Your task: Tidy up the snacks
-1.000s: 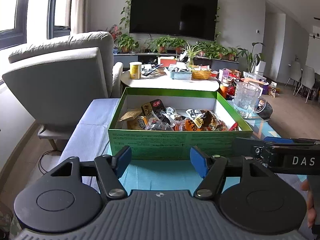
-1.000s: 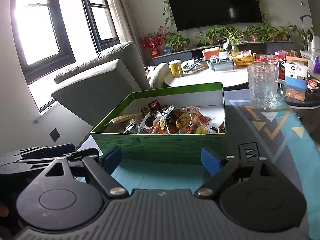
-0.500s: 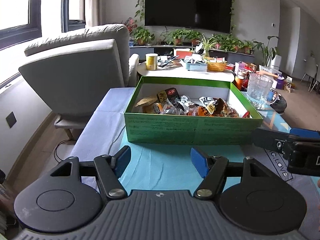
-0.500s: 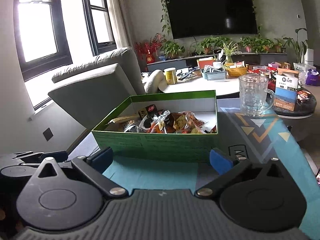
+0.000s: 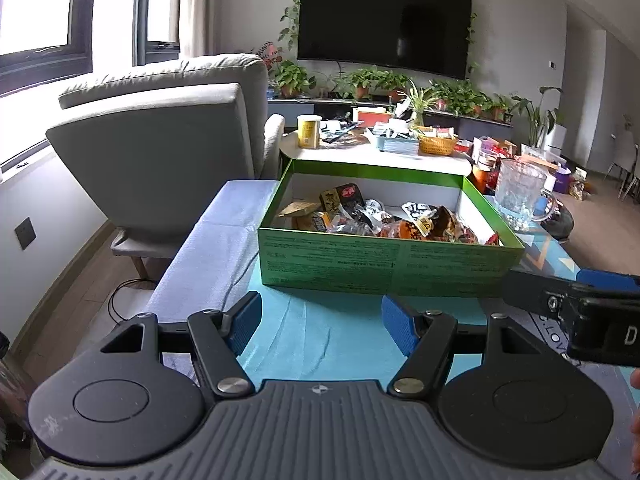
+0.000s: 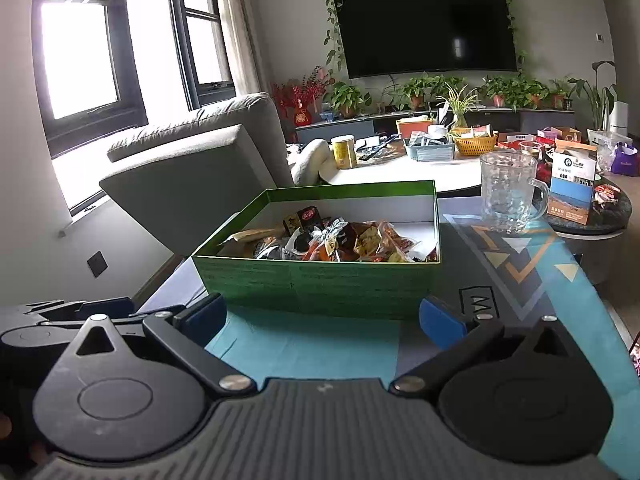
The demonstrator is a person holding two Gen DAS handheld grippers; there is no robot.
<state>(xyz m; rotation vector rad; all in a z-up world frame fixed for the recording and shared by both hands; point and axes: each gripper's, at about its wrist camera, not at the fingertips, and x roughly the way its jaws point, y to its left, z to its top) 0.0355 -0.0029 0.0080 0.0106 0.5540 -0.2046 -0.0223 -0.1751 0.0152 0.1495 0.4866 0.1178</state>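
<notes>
A green open box (image 5: pixel 384 262) stands on the table's teal cloth, holding several wrapped snacks (image 5: pixel 384 216). It also shows in the right wrist view (image 6: pixel 320 284) with the snacks (image 6: pixel 340 240) piled inside. My left gripper (image 5: pixel 322 324) is open and empty, back from the box's near wall. My right gripper (image 6: pixel 322 320) is open and empty, just short of the same wall. The right gripper's body shows at the right edge of the left wrist view (image 5: pixel 580 312).
A glass mug (image 6: pixel 506 190) stands right of the box. A grey armchair (image 5: pixel 160 152) is at the left. A round white table (image 5: pixel 380 156) behind the box carries a yellow can (image 5: pixel 309 131), a basket and clutter. A small carton (image 6: pixel 570 186) sits far right.
Both grippers have drawn back and risen from the box, so it looks smaller and farther. Both stay open and empty. The box and snacks have not moved.
</notes>
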